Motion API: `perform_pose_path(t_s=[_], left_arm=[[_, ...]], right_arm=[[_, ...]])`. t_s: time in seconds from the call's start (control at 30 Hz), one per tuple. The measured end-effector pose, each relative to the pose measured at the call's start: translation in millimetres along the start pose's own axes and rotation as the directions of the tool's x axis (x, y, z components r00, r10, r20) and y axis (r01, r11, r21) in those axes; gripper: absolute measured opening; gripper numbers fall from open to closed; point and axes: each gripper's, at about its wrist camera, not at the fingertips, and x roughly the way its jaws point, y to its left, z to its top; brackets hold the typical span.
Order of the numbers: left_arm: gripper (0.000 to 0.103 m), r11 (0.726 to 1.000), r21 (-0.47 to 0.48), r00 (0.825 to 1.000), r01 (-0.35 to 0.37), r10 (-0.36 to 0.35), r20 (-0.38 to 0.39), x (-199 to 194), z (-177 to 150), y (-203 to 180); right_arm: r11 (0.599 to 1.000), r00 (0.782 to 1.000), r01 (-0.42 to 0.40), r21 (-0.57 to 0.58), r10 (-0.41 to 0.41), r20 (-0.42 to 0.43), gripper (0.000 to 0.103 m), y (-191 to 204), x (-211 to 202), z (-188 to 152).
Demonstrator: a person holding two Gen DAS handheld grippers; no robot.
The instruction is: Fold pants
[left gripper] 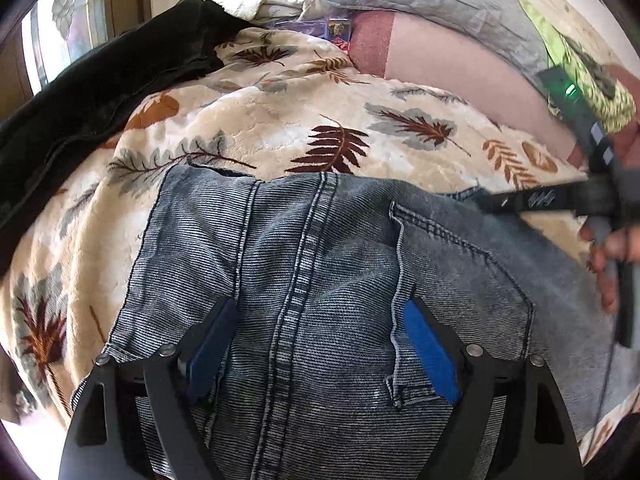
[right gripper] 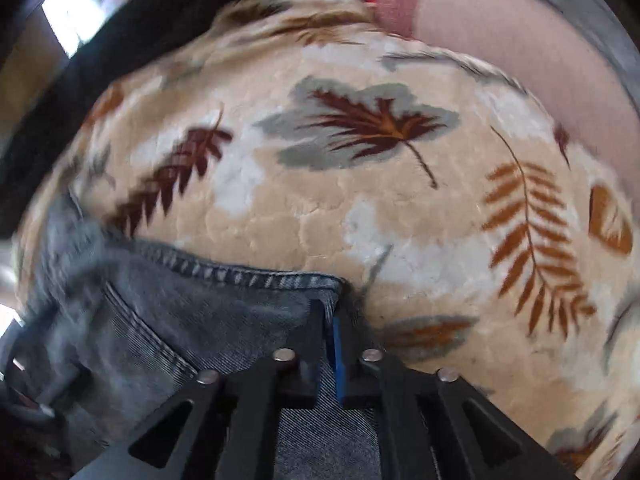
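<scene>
While pinched at right, jeans (left gripper: 320, 264) under spread left fingers (left gripper: 430, 350).

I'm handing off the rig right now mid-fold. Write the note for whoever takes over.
Left tool: open, poised over the jeans at the centre seam, gripping nothing.
Right tool: shut on the jeans' hemmed edge.
Jeans lie on the leaf-print blanket, folded at least once, back pocket up.
A black garment sits at the far left.
Left: carry the held edge over, finish folding, smooth flat.
</scene>
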Motion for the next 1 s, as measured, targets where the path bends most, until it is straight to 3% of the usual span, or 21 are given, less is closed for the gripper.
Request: perform_pose_path(t_s=[0.1,0.17,0.23,0.3,0.37,0.43,0.5,0.53,0.63,0.77,0.87,0.9,0.93,0.97,1.0], left_arm=[[0.086,1.000,-0.004,1.000,-0.002,0.002,0.002,0,0,0],[0.086,1.000,-0.005,1.000,-0.006,0.006,0.003,0,0,0],[0.086,1.000,-0.002,1.000,-0.014,0.014,0.005,0,-1,-1],[0.086,1.000,-0.001,1.000,-0.021,0.021,0.007,0,-1,-3],[0.086,1.000,0.003,0.999,-0.031,0.031,0.010,1,-2,-4],[0.086,0.999,0.007,0.999,-0.039,0.039,0.014,1,-3,-5],[0.086,0.998,0.017,0.998,-0.052,0.052,0.020,1,-4,-7],[0.086,0.998,0.019,0.998,-0.057,0.057,0.024,0,-5,-8],[0.086,0.998,0.024,0.997,-0.063,0.062,0.036,-1,-7,-8],[0.087,0.997,0.023,0.996,-0.079,0.078,0.040,0,-7,-10],[0.088,0.995,0.034,0.995,-0.095,0.094,0.046,1,-7,-13],[0.088,0.995,0.039,0.994,-0.097,0.095,0.049,2,-8,-14],[0.088,0.994,0.042,0.994,-0.101,0.099,0.054,1,-8,-15],[0.088,0.994,0.045,0.993,-0.104,0.101,0.057,0,-9,-15],[0.088,0.994,0.045,0.993,-0.101,0.098,0.062,-2,-9,-14]], right_arm=[[0.997,0.996,-0.001,0.074,-0.006,0.092,0.016,-19,-43,-16],[0.991,0.991,-0.046,0.124,0.029,0.131,0.017,-24,-69,-37],[0.978,0.986,-0.116,0.175,0.092,0.139,0.026,-26,-85,-67],[0.969,0.983,-0.142,0.201,0.115,0.140,0.052,-30,-88,-92],[0.970,0.990,-0.104,0.219,0.080,0.115,0.068,-45,-73,-111],[0.946,0.997,-0.070,0.317,0.057,0.049,0.068,-78,-44,-121],[0.873,0.975,-0.218,0.437,0.174,0.138,0.064,-106,-48,-128],[0.846,0.965,-0.258,0.467,0.196,0.176,0.064,-112,-61,-133],[0.860,0.950,-0.277,0.428,0.180,0.254,0.065,-114,-103,-153],[0.814,0.930,-0.319,0.485,0.169,0.327,0.068,-145,-129,-205],[0.697,0.956,-0.254,0.671,0.076,0.283,0.077,-209,-103,-243],[0.608,0.924,-0.367,0.704,0.147,0.354,0.074,-234,-91,-256],[0.554,0.898,-0.428,0.714,0.169,0.407,0.074,-243,-93,-261],[0.526,0.885,-0.455,0.719,0.178,0.431,0.073,-246,-100,-262],[0.542,0.880,-0.460,0.703,0.173,0.443,0.074,-244,-111,-260]])
